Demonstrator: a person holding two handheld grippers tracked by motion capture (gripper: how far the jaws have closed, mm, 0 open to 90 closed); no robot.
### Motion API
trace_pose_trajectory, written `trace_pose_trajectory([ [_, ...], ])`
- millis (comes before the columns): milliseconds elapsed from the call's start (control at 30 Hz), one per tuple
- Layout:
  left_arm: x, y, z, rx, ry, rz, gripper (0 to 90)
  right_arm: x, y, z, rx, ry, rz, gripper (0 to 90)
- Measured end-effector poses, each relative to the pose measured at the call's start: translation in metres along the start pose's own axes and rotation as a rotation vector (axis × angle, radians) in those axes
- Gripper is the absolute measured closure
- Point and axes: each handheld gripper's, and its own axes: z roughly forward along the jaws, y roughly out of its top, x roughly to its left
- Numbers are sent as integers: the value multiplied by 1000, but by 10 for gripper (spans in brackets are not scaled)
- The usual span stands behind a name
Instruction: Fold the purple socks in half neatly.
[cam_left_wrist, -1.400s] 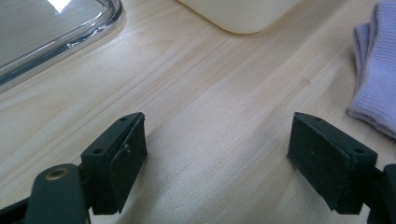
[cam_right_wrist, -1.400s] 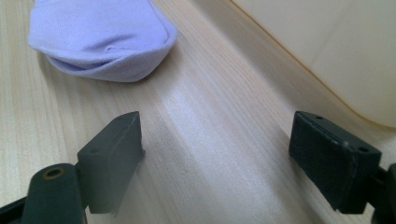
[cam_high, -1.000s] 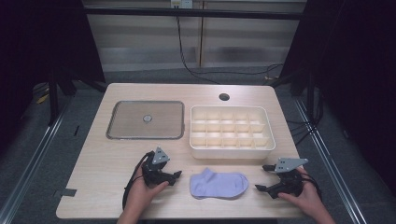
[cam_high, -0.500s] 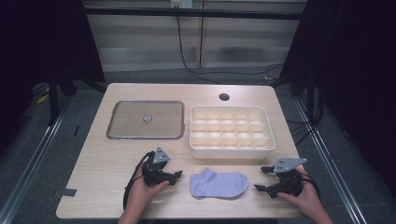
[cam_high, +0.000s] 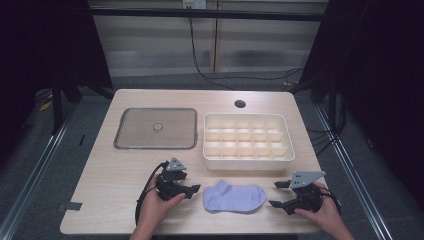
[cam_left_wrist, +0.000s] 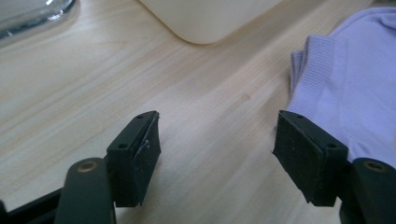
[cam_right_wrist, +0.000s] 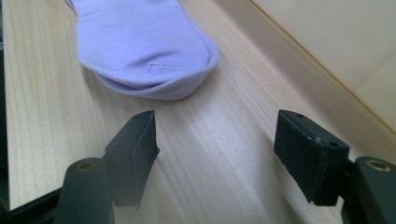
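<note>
Wooden table (cam_high: 125, 165), lilac sock (cam_high: 234, 196), dark room

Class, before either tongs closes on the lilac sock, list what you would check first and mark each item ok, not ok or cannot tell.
1. Left tongs open: ok, jaws stand wide apart.
2. Right tongs open: ok, jaws wide apart.
3. Sock free on the table, between both tongs: ok, neither touches it.
4. Left tongs lined up on the sock: not ok, in the left gripper view the sock sits off beside one jaw, not between the two.
5. Right tongs lined up: not ok, the sock's end lies ahead, off toward one jaw.
6. Divided box uncovered, cells empty: ok.
</note>
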Motion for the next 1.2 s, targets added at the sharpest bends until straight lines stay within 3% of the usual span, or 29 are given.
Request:
trace_pose_trajectory([
  [167, -1, 3, 1, 24, -24, -39, 338, 4, 1, 0, 4, 0, -16, 307],
  [833, -12, 13, 6, 122, -115, -75, 389, 13, 2, 5, 20, 34, -40, 437],
  [1200, -17, 17, 7, 146, -157, -110, 461, 15, 4, 6, 17, 49, -60, 619],
])
